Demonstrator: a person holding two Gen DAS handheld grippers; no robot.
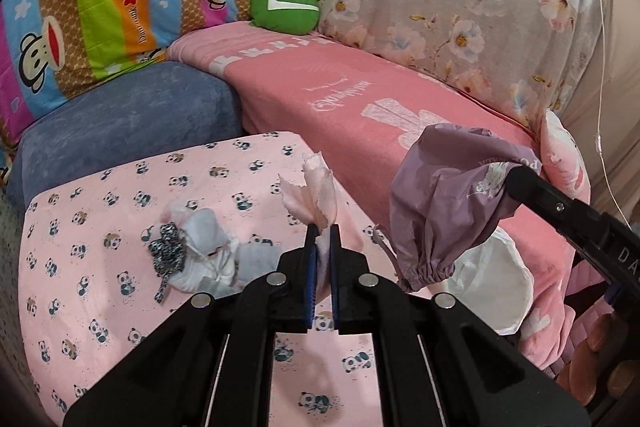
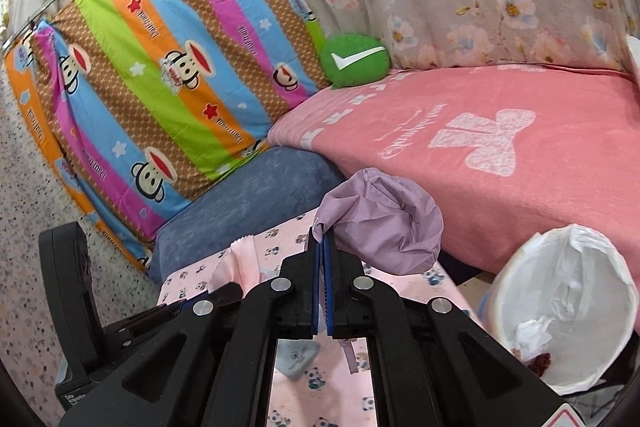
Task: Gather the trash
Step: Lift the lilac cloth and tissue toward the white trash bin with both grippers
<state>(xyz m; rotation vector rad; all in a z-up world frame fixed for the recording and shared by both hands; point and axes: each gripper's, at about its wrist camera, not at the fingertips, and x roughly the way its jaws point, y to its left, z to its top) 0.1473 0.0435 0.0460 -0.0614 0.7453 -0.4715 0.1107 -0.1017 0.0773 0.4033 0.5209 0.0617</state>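
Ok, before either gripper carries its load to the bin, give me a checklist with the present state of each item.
1. Left gripper shut on pink tissue: ok.
2. Right gripper shut on purple cloth piece: ok.
3. Bin lined and open: ok.
4. Room left in bin: ok, only a few scraps at the bottom.
5. Panda-print surface cleared: not ok, white wad remains.
6. Purple piece is really trash: cannot tell.
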